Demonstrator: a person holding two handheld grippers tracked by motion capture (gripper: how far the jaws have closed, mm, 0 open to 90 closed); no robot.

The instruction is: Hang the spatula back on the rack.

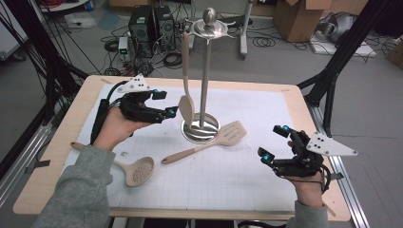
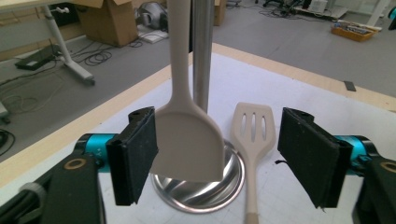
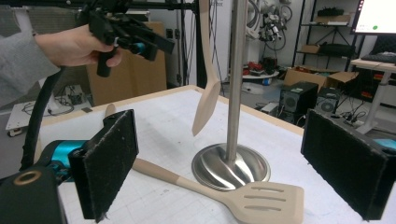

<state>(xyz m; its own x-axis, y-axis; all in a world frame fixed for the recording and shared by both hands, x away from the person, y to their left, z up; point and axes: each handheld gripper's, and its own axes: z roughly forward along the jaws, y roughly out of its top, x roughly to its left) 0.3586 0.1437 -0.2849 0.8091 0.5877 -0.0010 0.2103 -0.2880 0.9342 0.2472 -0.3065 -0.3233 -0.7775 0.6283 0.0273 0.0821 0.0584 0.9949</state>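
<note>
- At the centre of the white gridded mat (image 1: 247, 180), a steel utensil stand (image 1: 205, 71) is set upright on its round base (image 1: 200, 129), so that tools can be hung from the hooked ring at its top.
- From that ring a beige solid spatula (image 1: 186, 102) is suspended blade down, at about 9 o'clock of the pole; its blade hangs just above the base and slightly tilted, as is seen in the right gripper view (image 3: 207, 100).
- The left gripper (image 1: 161, 105) is held level at 9 o'clock of the stand, pointed at the hanging blade. Its jaws are spread wide; in the left gripper view the blade (image 2: 189, 140) is seen ahead between the pads (image 2: 137, 154), overlapping the left pad's edge, and no clamping is apparent. The spatula is therefore judged to be released and carried by the hook alone.
- A slotted turner (image 1: 209, 142) is laid flat on the mat, its head touching or just beside the base at 3 o'clock and its handle trailing toward 7 o'clock; it is judged to be the next tool for hanging.
- A perforated skimmer (image 1: 135, 170) lies at 7 o'clock of the stand, under the left forearm (image 1: 81, 190), well apart from the base.
- The right gripper (image 1: 271, 145) is held low at 4 o'clock of the stand, jaws parted and empty, aimed at the turner's head (image 3: 268, 200), which is seen between its pads (image 3: 109, 161) but farther off and untouched.
- The handles are left pointing toward the person's side, which is judged to favour an easy pick-up.
</note>
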